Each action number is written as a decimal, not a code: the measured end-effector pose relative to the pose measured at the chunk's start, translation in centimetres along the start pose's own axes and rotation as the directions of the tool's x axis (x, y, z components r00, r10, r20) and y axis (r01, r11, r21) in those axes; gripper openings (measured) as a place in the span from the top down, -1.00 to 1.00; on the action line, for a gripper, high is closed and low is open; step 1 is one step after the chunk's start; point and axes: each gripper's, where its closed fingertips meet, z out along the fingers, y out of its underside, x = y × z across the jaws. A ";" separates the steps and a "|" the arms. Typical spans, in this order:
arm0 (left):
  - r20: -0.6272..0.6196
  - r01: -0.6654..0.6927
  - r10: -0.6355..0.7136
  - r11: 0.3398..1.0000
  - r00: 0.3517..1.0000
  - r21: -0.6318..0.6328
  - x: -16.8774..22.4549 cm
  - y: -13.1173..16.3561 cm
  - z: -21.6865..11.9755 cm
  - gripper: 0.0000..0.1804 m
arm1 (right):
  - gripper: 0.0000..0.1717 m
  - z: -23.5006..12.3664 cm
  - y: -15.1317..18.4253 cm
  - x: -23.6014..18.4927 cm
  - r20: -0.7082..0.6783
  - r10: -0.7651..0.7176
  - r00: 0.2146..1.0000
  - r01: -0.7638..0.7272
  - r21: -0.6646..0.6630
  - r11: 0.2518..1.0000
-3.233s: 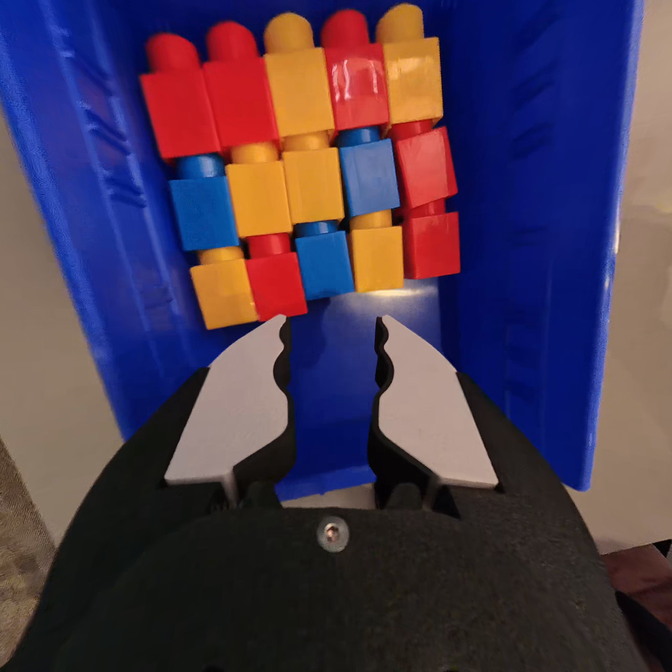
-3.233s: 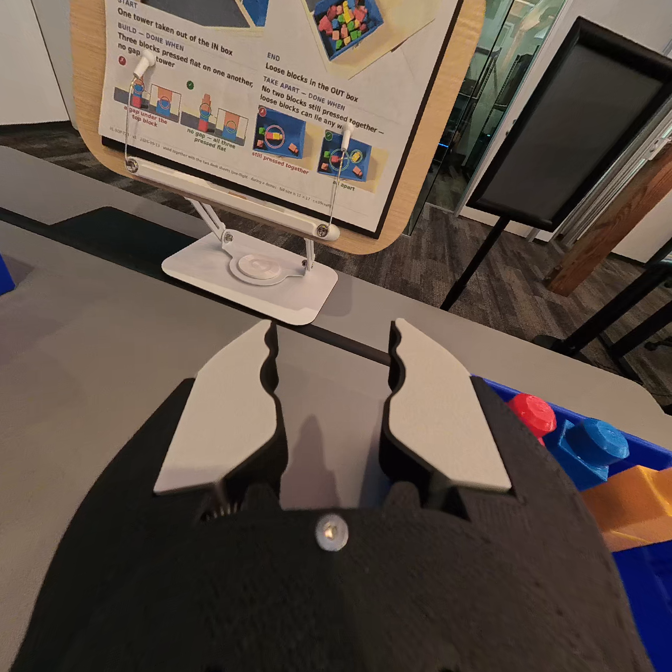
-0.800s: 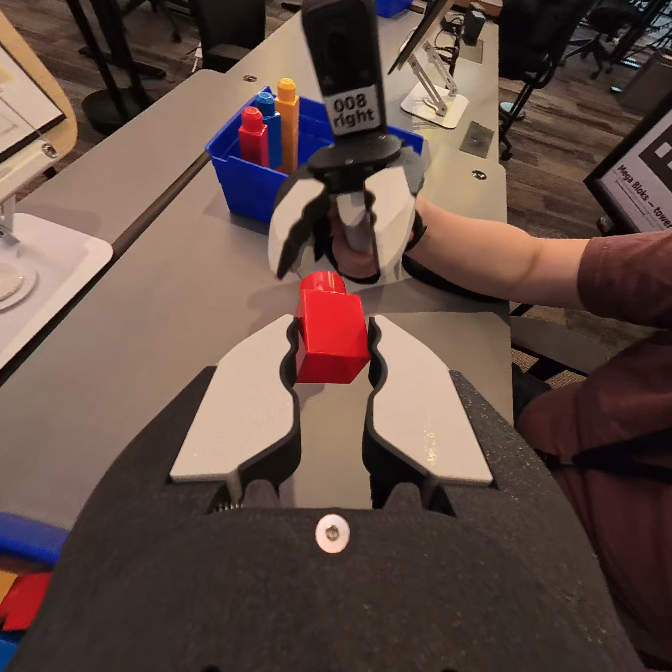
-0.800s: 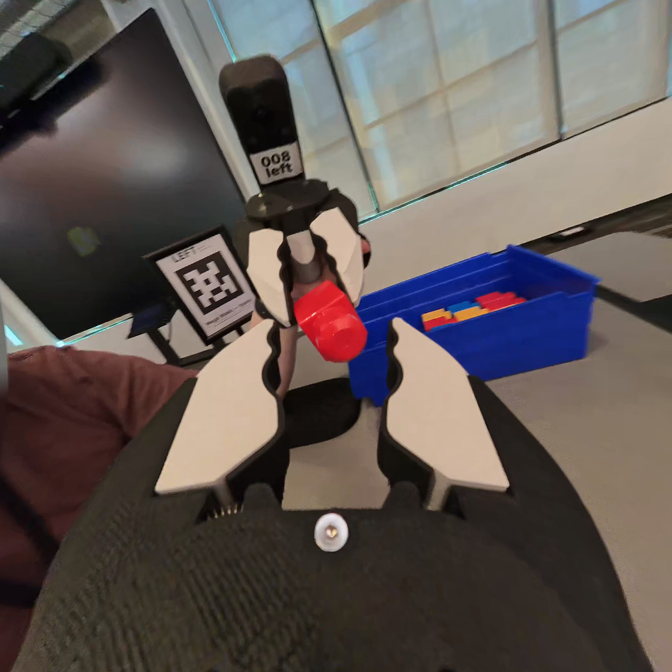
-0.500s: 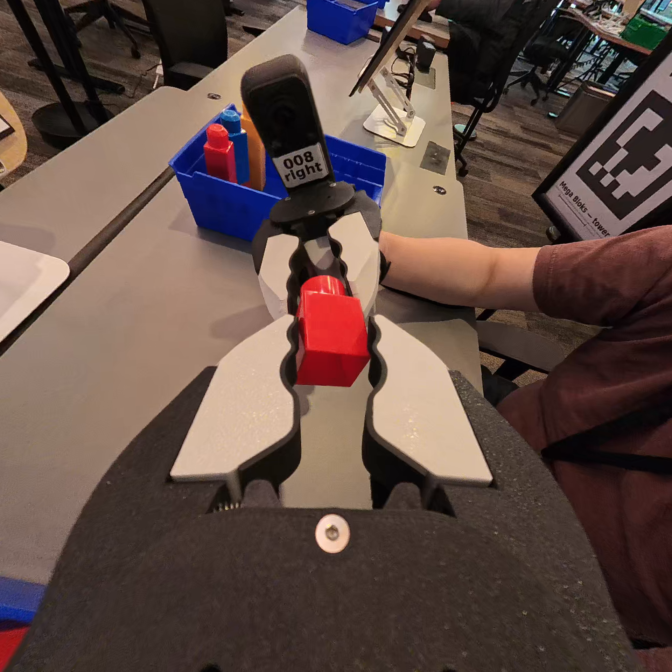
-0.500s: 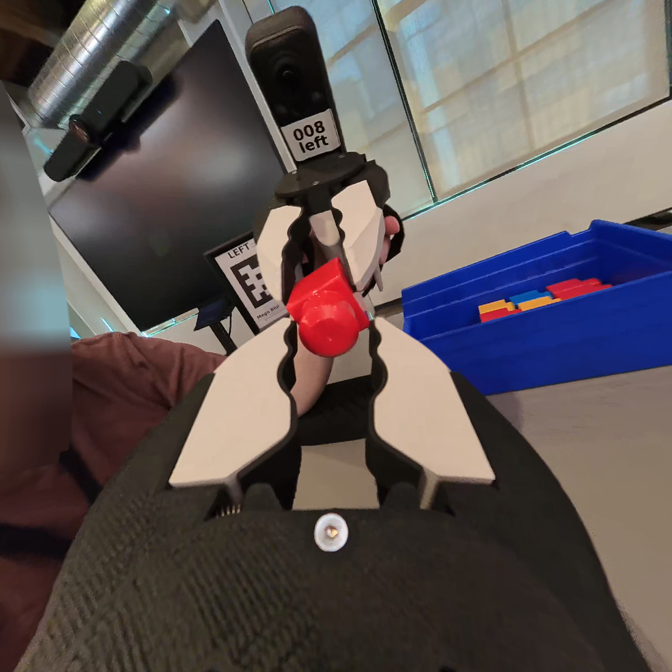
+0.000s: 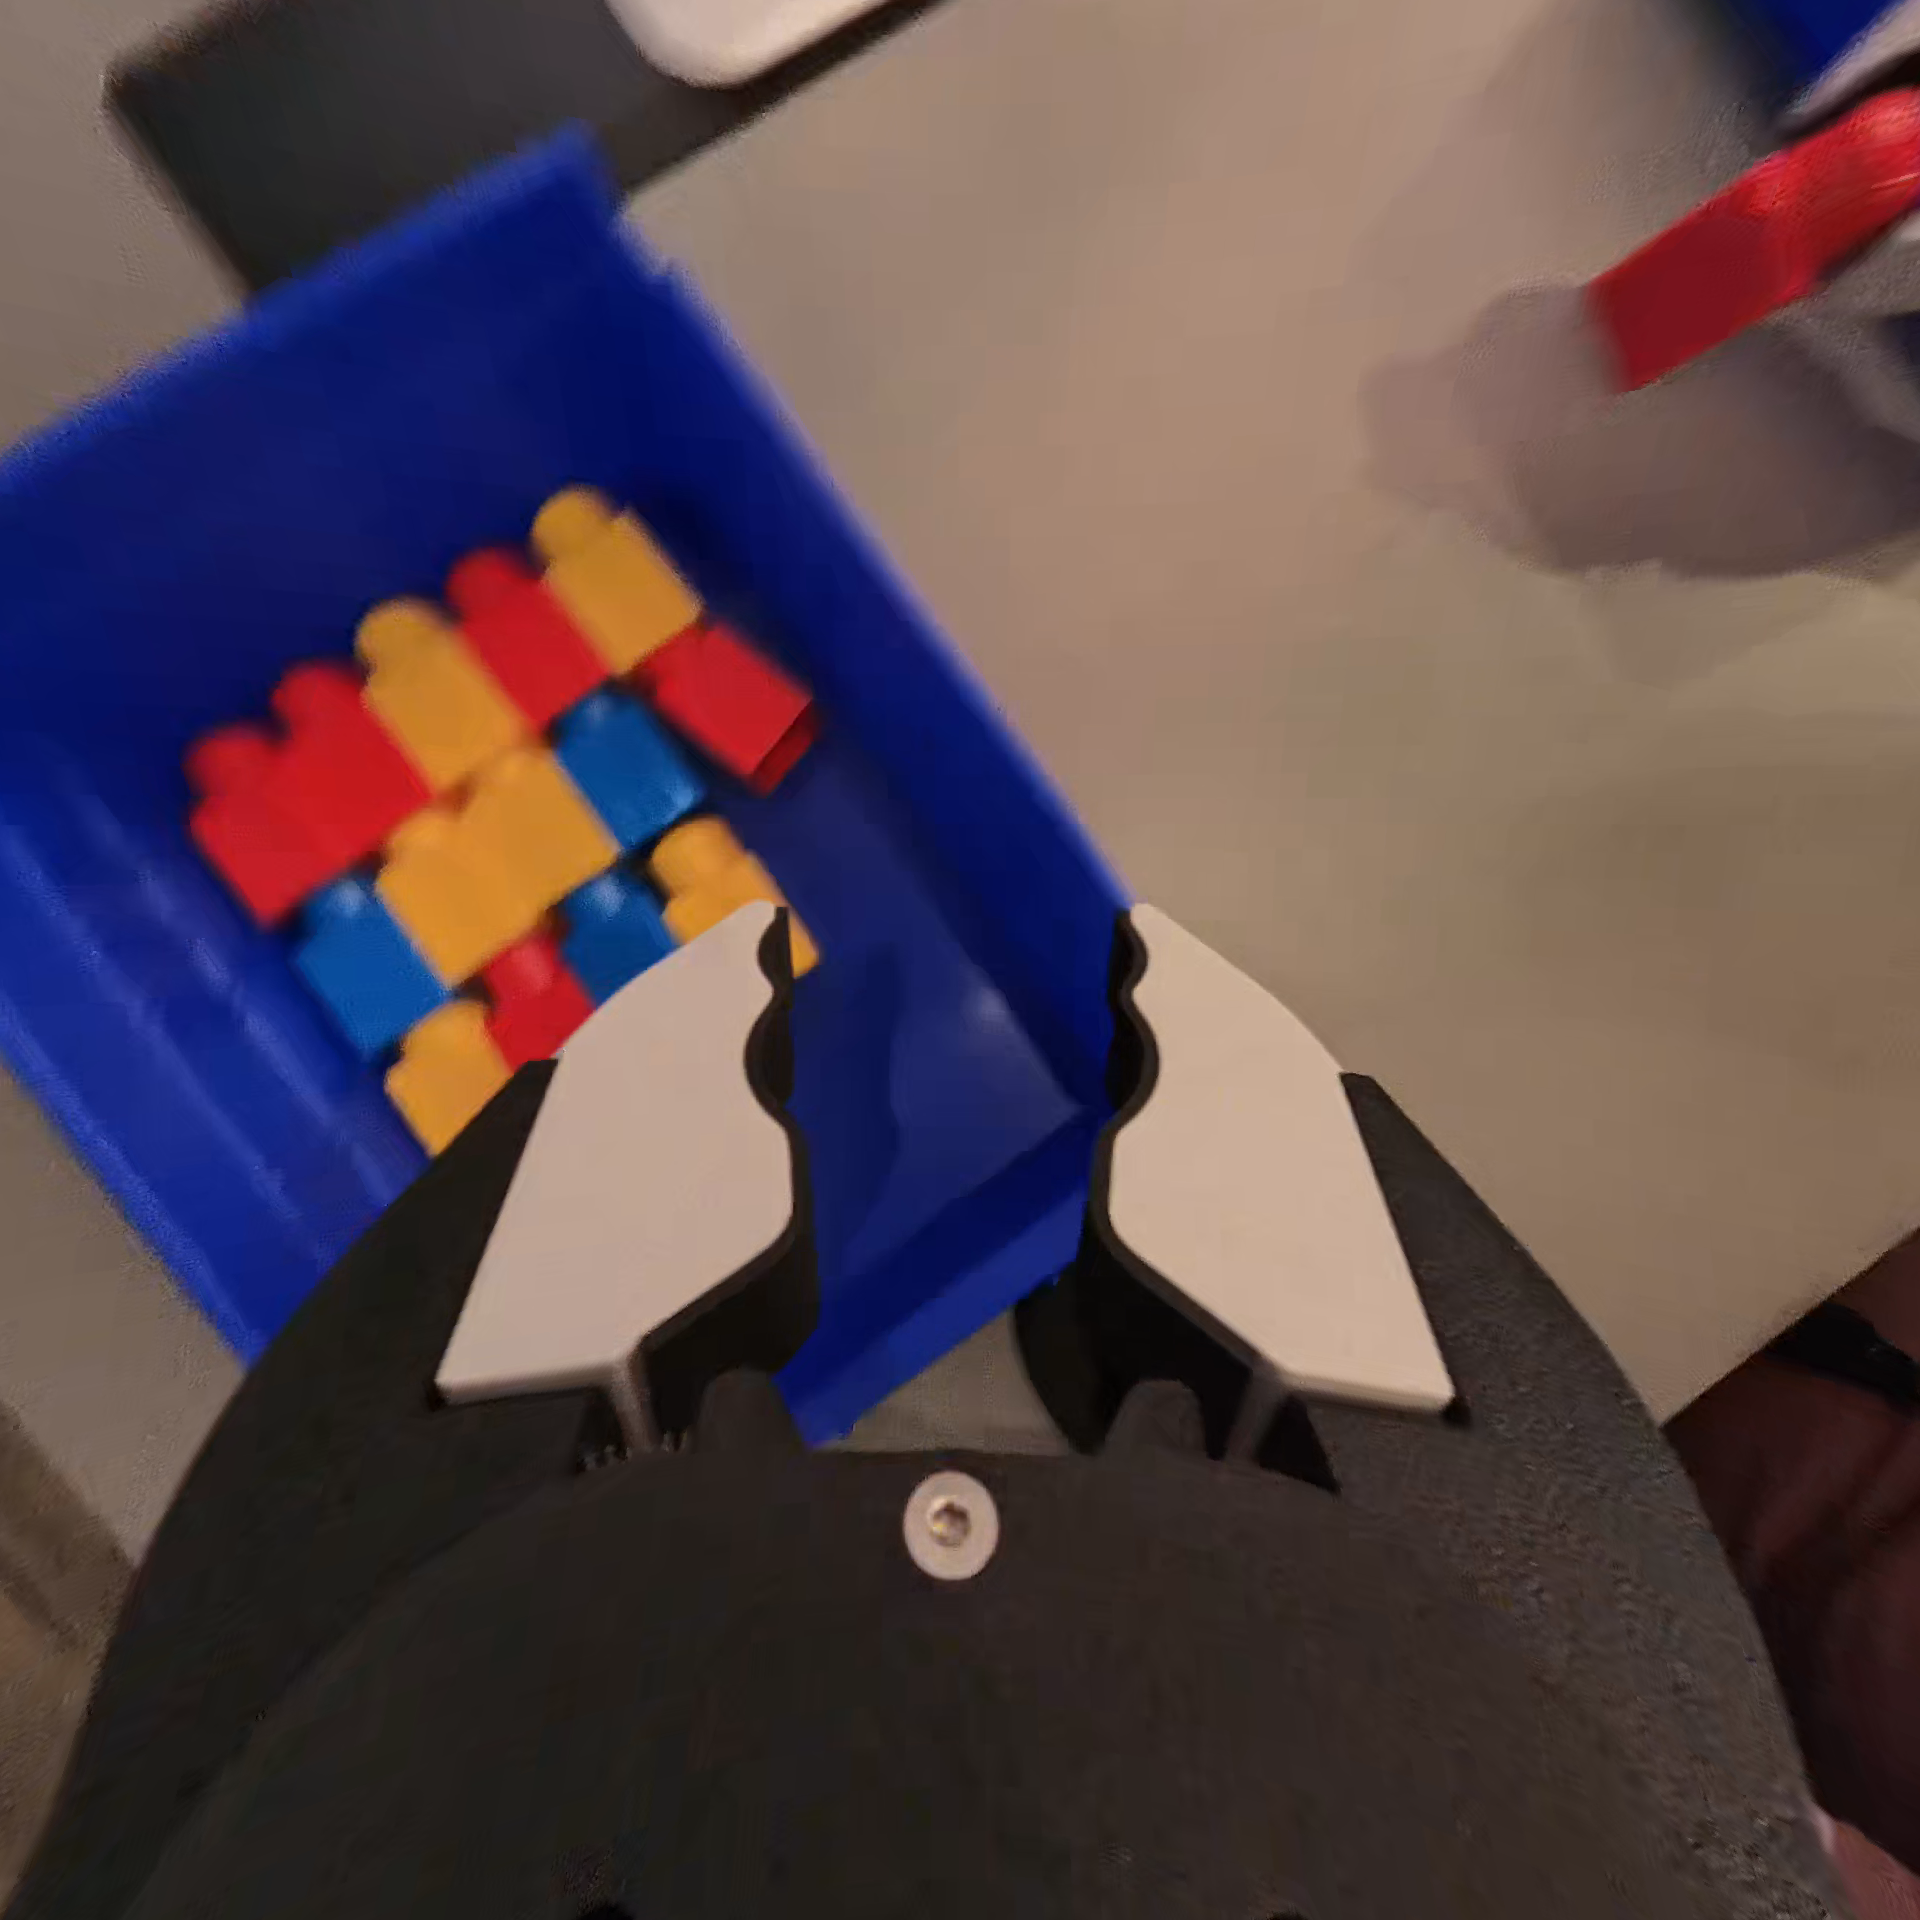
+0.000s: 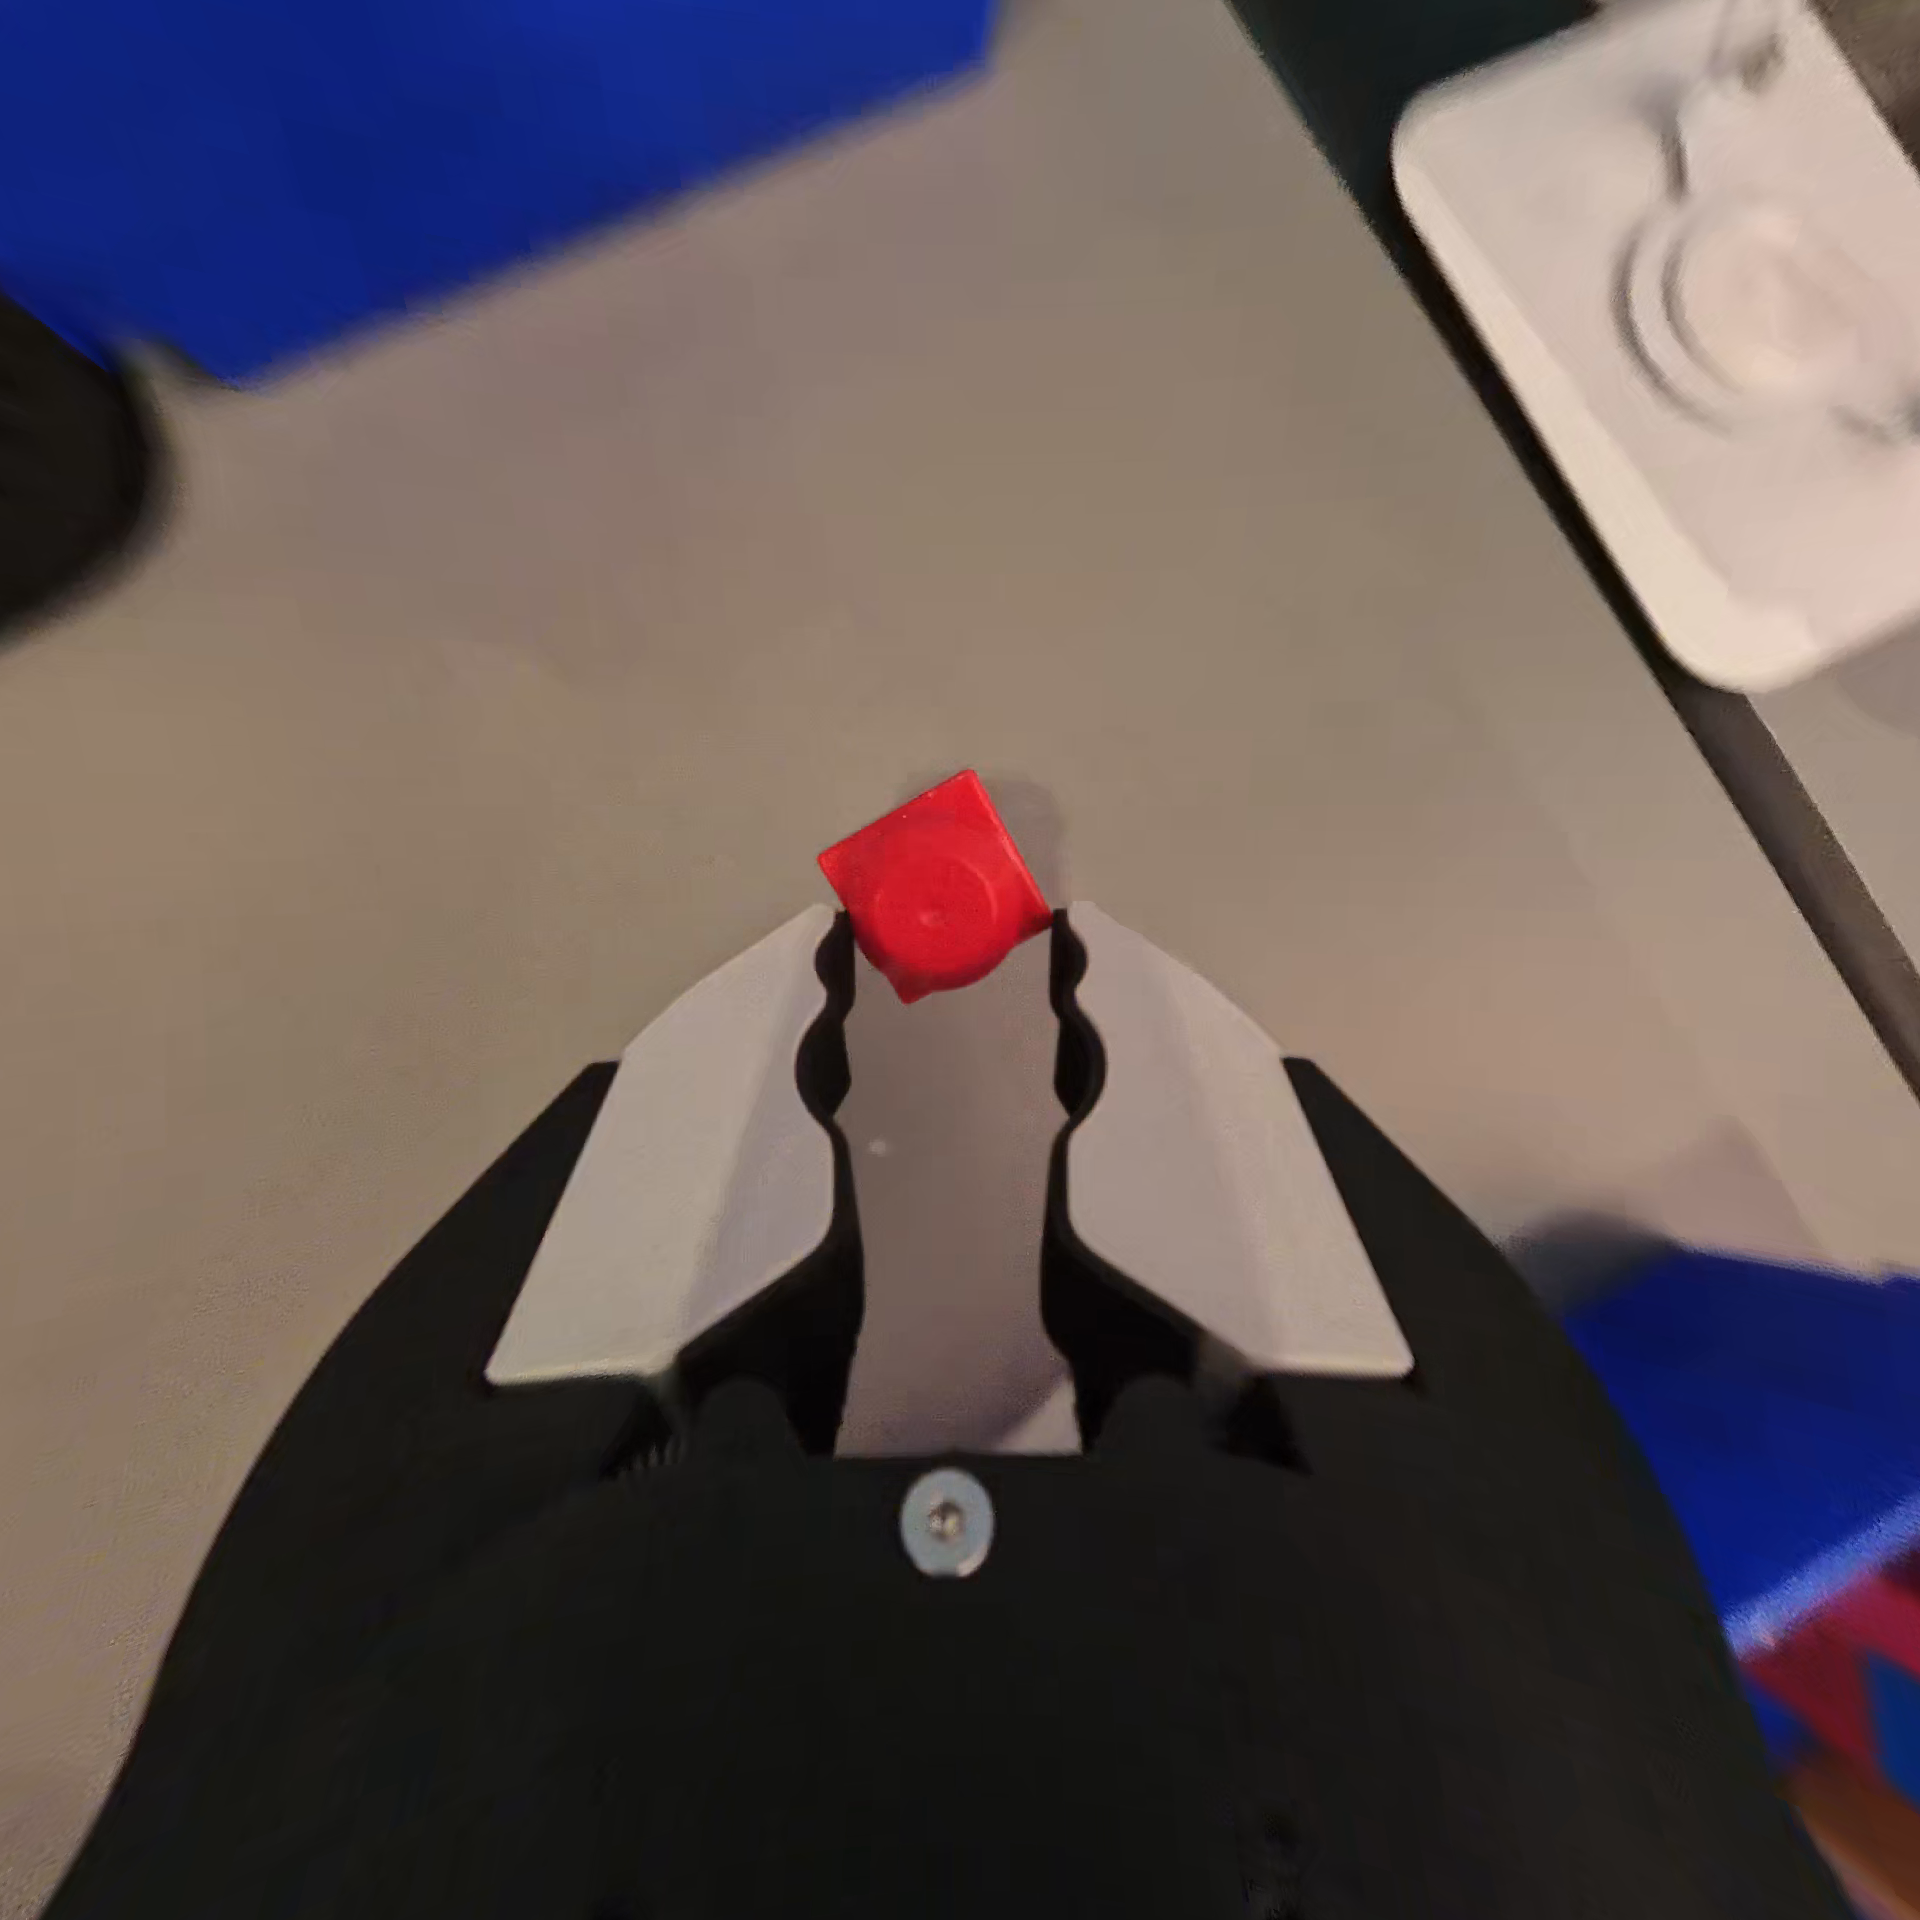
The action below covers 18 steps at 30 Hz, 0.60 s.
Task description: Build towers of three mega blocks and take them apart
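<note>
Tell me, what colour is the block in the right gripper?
Red. The block shows best in the right wrist view, between the right gripper's fingertips.

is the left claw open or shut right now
Open. The left claw has its fingers spread wide with nothing between them, only the blue bin floor below.

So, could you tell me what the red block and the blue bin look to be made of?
The red block, held in the right claw, looks like moulded plastic with a smooth, slightly glossy finish: uniform colour, a rounded stud, crisp edges. The blue bin also seems plastic, rigid and thin-walled, with a soft sheen on its floor, though motion blur hides finer texture.
</note>
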 end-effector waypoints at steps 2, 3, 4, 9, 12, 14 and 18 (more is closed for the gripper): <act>0.042 0.097 -0.094 0.993 0.995 -0.064 -2.1 1.8 0.6 0.33 | 0.56 0.6 2.0 0.7 -0.060 0.000 0.998 -0.008 -0.131 0.991; 0.076 0.136 -0.130 0.987 0.989 -0.082 -3.0 2.3 0.9 0.26 | 0.56 1.0 2.7 0.6 -0.057 0.016 0.998 -0.025 -0.174 0.984; 0.117 0.177 -0.164 0.978 0.980 -0.112 -3.9 2.8 1.3 0.26 | 0.56 1.5 3.3 0.5 -0.049 0.034 0.998 -0.044 -0.210 0.977; 0.203 0.280 -0.235 0.932 0.951 -0.230 -5.0 4.0 4.4 0.28 | 0.56 3.4 5.2 0.9 -0.073 0.068 0.995 -0.088 -0.320 0.943; 0.271 0.301 -0.220 0.902 0.937 -0.310 -5.6 4.7 6.4 0.31 | 0.56 3.7 5.3 0.8 -0.067 0.056 0.996 -0.075 -0.323 0.943; 0.282 0.310 -0.217 0.886 0.935 -0.345 -5.6 5.0 7.7 0.33 | 0.51 3.6 5.1 0.9 -0.075 0.058 0.995 -0.080 -0.321 0.944; 0.342 0.328 -0.194 0.857 0.920 -0.397 -6.0 5.7 8.5 0.33 | 0.41 3.0 4.5 1.3 -0.099 0.044 0.994 -0.071 -0.290 0.954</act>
